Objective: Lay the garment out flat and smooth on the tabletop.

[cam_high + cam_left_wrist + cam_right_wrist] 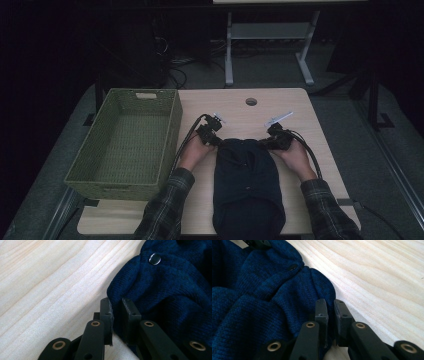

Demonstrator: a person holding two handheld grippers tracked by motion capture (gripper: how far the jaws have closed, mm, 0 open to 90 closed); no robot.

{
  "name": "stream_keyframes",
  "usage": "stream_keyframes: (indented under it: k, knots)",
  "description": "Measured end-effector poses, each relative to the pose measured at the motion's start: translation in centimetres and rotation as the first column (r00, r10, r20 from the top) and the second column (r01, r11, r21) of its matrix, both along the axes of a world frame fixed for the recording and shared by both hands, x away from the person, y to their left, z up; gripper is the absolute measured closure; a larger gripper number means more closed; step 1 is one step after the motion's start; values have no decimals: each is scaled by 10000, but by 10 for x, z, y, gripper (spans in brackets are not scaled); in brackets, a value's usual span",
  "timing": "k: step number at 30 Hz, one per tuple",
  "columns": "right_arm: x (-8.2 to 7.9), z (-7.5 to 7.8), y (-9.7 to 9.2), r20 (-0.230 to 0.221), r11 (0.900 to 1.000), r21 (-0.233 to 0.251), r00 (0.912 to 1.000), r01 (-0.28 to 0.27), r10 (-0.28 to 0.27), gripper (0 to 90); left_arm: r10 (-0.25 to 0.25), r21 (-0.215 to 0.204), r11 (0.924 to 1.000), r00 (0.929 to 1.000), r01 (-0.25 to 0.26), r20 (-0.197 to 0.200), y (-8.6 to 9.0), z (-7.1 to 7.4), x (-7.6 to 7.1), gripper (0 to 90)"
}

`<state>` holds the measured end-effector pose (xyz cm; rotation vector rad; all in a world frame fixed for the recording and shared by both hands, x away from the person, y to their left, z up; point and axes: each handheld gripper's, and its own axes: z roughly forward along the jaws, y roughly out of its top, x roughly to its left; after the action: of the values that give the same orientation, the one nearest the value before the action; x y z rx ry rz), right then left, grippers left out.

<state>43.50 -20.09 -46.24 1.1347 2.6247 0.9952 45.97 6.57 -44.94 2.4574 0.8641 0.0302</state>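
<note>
1. A dark blue knitted garment lay flat on the light wooden desk, reaching from the near edge, between the person's two plaid sleeves, up to about the middle of the top.
2. The left gripper sat at the garment's far left corner and the right gripper at its far right corner, each held in a hand that rested on the desk beside the cloth.
3. In the left gripper view, the left gripper had its two black jaws drawn close together, clenched on a fold at the garment's edge; the cloth sat in the narrow gap and spread off to the right, with a round metal snap farther along.
4. In the right gripper view, the right gripper likewise pinched the garment's rounded edge; fabric bulged to the left of the jaws, bare desk wood lay to the right.
5. A green woven basket stood on the desk's left side, well apart from the garment.
6. Beyond, a round hole marked the desk's far edge.
</note>
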Motion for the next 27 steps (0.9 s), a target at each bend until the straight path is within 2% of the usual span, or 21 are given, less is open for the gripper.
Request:
stream_keyframes:
  k: [4,6,10,12,14,17,21,27]
  knots:
    - [0,4,0,-51,9998,-91,9999,161,-162,842,80,123,9999,10000,-80,12,1,3,0,817]
    - [0,7,-1,51,9996,-181,9998,206,-205,843,171,51,9998,9998,-171,95,2,5,1,818]
    - [2,16,-5,186,9992,120,9991,391,-393,843,621,-412,9973,9977,-609,289,6,12,3,819]
    - [2,22,-7,177,9984,324,9987,462,-468,844,569,-436,9975,9972,-548,481,8,19,3,819]
    - [3,31,-7,331,9985,275,9983,470,-479,843,634,-467,9971,9955,-602,702,8,27,3,819]
    - [3,42,-7,644,9984,241,9965,511,-525,844,650,-532,9968,9909,-590,1177,8,41,2,819]
    - [4,58,-10,971,9975,327,9931,632,-661,845,777,-794,9947,9844,-658,1576,8,57,1,818]
    - [3,78,-11,1446,9970,441,9871,631,-689,845,847,-877,9939,9730,-672,2145,9,80,0,819]
